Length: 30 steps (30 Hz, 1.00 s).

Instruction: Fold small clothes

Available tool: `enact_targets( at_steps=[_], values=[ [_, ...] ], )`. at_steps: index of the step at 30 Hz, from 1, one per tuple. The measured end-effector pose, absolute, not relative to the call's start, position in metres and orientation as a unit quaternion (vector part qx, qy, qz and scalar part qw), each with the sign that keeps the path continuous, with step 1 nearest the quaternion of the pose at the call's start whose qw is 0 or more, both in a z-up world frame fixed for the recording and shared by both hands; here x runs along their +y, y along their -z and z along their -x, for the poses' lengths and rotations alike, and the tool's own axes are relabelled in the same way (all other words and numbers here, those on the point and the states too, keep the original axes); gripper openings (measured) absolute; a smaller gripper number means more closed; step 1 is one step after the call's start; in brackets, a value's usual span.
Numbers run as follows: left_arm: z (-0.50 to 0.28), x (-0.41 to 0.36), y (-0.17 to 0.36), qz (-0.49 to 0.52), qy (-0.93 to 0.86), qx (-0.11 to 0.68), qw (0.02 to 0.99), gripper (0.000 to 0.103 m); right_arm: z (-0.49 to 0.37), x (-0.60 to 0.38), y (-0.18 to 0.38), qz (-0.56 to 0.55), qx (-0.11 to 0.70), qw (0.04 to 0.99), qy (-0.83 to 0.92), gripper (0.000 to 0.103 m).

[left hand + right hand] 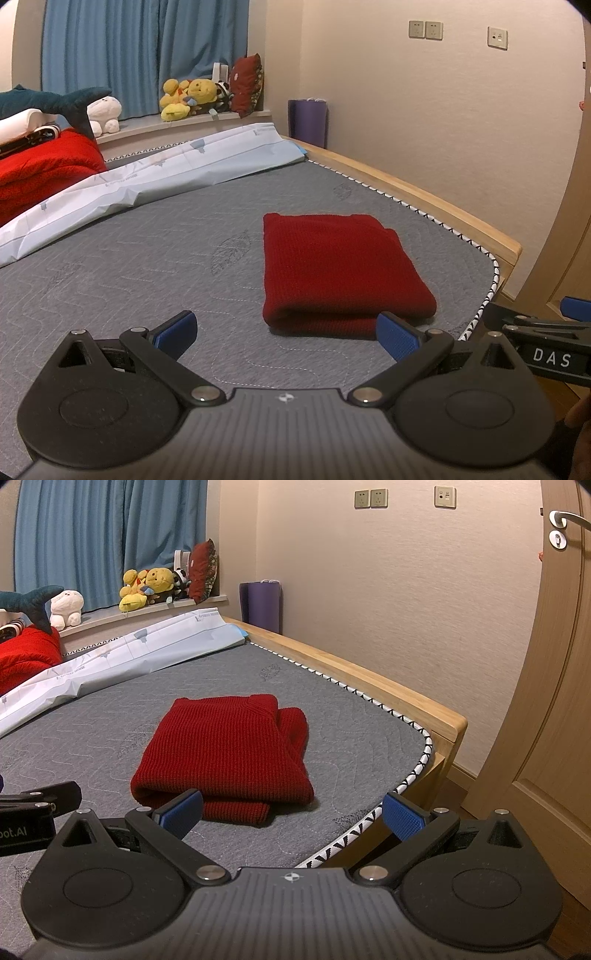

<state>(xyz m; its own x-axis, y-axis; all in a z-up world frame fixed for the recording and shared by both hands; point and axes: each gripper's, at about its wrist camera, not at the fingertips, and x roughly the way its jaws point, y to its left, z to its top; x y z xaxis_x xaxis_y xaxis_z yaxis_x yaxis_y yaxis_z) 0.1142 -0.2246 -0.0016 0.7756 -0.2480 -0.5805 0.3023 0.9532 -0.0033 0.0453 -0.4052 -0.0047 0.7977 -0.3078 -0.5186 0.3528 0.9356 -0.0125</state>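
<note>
A dark red knitted garment [332,269] lies folded into a thick rectangle on the grey mattress [147,258], near its right corner; in the right wrist view the same red garment [229,753] shows a sleeve end sticking out at its far right. My left gripper [286,334] is open just in front of the fold, its blue pads empty. My right gripper [291,812] is also open and empty, hovering over the mattress edge [369,819] just short of the garment. The right gripper's body [546,343] shows at the right of the left wrist view.
A pale blue sheet [147,177] lies bunched across the far mattress, with a red quilt [40,170] and plush toys [192,96] behind. A wooden bed frame [369,672] runs along the right side. A door [554,701] stands right; a purple roll [262,605] leans on the wall.
</note>
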Motion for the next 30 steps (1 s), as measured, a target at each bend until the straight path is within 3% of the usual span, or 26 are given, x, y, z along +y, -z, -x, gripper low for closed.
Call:
enact_targets(
  at_steps=[30],
  values=[
    [-0.1132,-0.2310,0.0027,-0.048,0.153,0.297,0.941,0.103,-0.0457,-0.4021,0.0054,-0.043,0.266,0.947,0.176,0.102]
  ],
)
